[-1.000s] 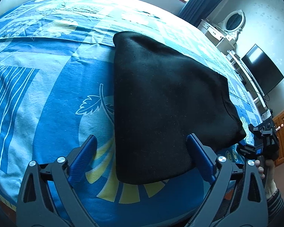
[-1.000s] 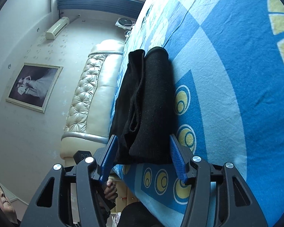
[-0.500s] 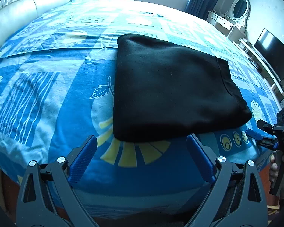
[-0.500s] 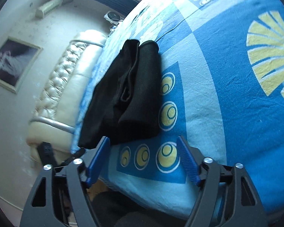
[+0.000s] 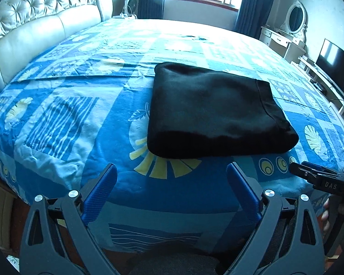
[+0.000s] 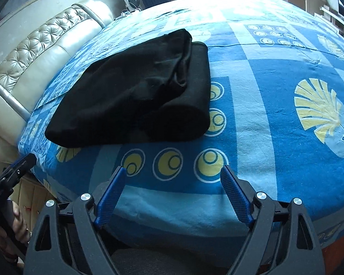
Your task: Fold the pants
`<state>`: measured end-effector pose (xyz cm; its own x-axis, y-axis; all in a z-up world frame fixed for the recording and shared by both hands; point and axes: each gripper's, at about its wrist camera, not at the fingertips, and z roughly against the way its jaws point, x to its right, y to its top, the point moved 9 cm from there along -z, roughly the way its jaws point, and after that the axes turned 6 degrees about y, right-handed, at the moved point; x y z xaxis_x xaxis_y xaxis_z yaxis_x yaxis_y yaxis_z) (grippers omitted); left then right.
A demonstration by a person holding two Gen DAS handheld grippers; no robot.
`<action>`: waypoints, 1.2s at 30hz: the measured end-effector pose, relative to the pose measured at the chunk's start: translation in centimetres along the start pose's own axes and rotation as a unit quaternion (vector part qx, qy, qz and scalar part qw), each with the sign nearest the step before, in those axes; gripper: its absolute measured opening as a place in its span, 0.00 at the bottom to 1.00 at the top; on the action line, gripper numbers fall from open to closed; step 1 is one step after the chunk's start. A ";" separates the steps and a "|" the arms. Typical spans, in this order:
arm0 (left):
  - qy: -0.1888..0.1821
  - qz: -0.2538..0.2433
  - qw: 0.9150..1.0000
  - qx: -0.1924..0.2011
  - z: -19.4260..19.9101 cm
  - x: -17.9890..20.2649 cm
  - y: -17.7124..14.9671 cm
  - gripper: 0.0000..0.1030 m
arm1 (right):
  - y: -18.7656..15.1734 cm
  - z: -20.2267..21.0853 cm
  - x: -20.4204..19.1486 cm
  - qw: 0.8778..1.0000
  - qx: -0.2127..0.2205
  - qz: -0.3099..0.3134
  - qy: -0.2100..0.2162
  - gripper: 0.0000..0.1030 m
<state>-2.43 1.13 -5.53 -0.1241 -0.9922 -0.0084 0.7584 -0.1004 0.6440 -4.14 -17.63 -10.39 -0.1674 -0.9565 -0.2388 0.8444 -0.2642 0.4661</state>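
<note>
My black pants [image 5: 215,112] lie folded in a compact stack on the bed [image 5: 80,105], near its front edge, and both my left gripper [image 5: 170,178] and right gripper [image 6: 172,182] hang short of them, jaws wide and empty — I'd judge only squaring the loose right-hand layers remains.

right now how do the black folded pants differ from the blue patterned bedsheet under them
The black folded pants are plain dark cloth with no print; the blue patterned bedsheet carries yellow shells, circles and stripes. The pants are stacked in thick layers, with a rolled fold showing in the right wrist view; the sheet lies as one spread layer. The pants cover a small patch; the sheet spans the bed. Both are soft fabric, and neither tool touches them.
</note>
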 end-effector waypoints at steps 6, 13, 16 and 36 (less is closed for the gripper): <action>0.002 -0.004 1.000 0.009 0.3 0.5 0.3 0.93 | 0.9 1.3 -0.8 0.999 0.031 0.016 -0.022 0.80; 0.006 -0.007 1.000 0.021 0.5 0.9 0.2 0.94 | 1.4 1.8 -1.7 0.998 0.049 0.025 -0.032 0.80; 0.007 -0.009 1.000 0.016 0.3 1.0 0.0 0.94 | 1.6 2.1 -1.7 0.997 0.056 0.029 -0.037 0.81; 0.008 0.010 1.000 0.005 0.3 0.5 0.1 0.94 | 1.0 1.8 -2.5 0.998 0.053 0.029 -0.032 0.81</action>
<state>-2.55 0.66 -5.26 -0.0976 -0.9952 -0.0080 0.7548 -0.0792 0.6512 -3.79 -15.74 -7.83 -0.1548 -0.9755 -0.1566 0.7954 -0.2170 0.5659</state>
